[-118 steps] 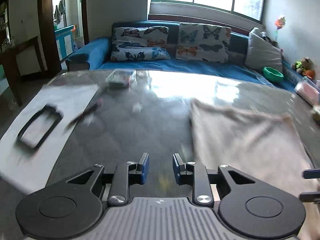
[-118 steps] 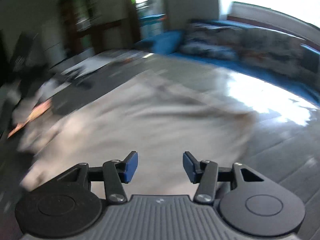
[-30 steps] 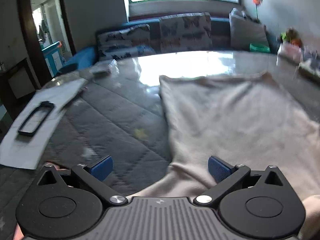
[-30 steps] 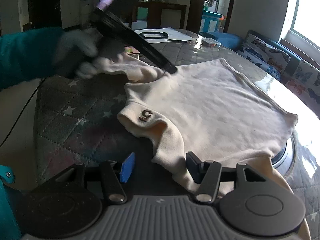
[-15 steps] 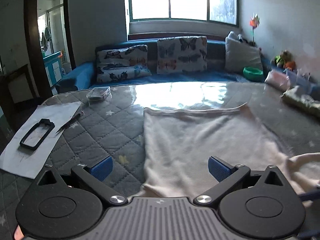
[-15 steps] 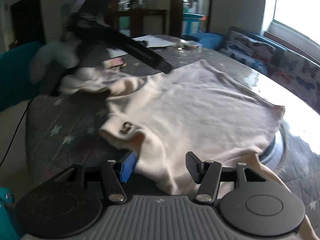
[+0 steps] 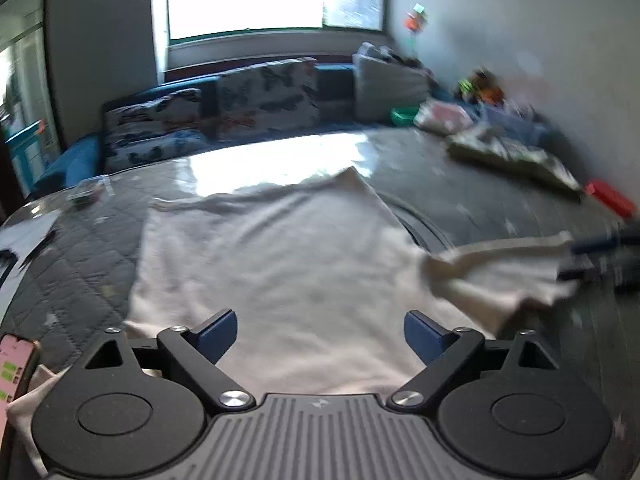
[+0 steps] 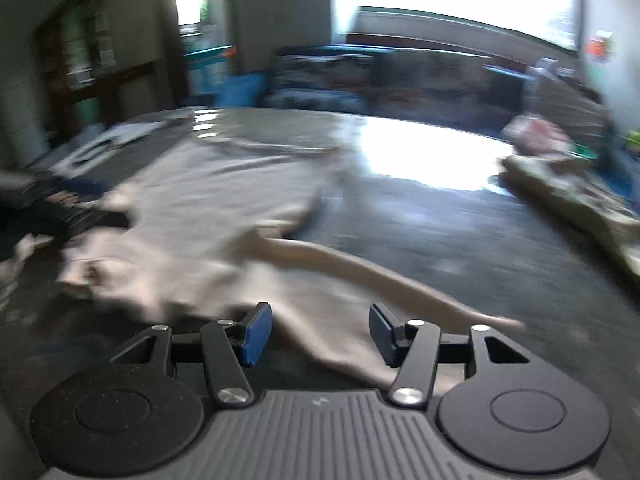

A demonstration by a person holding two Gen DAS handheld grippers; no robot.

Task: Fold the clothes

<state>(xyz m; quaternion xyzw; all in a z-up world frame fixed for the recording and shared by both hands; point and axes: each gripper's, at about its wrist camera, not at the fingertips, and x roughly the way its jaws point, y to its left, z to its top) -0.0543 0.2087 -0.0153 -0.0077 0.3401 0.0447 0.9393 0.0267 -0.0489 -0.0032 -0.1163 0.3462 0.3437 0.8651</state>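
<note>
A cream shirt (image 7: 272, 256) lies spread on the grey quilted table (image 7: 80, 236), its hem toward the sofa (image 7: 224, 108) under the window. The left wrist view shows the body flat, with 1 sleeve (image 7: 504, 268) drawn out to the right toward a blurred dark tool at the frame edge; whether that tool grips the sleeve cannot be told. The right wrist view, heavily blurred, shows the same sleeve (image 8: 360, 276) running toward the camera as a long strip. The left gripper (image 7: 320, 332) sits low over the near edge of the shirt, fingers spread wide, holding nothing. The right gripper (image 8: 316, 332) is parted less widely, sleeve cloth lying between its pads, not clamped. Only the left view shows a pink phone (image 7: 14, 364) at the near-left corner and a red object (image 7: 610, 198) far right. Both show a folded patterned cloth (image 8: 576, 196) by the far edge
</note>
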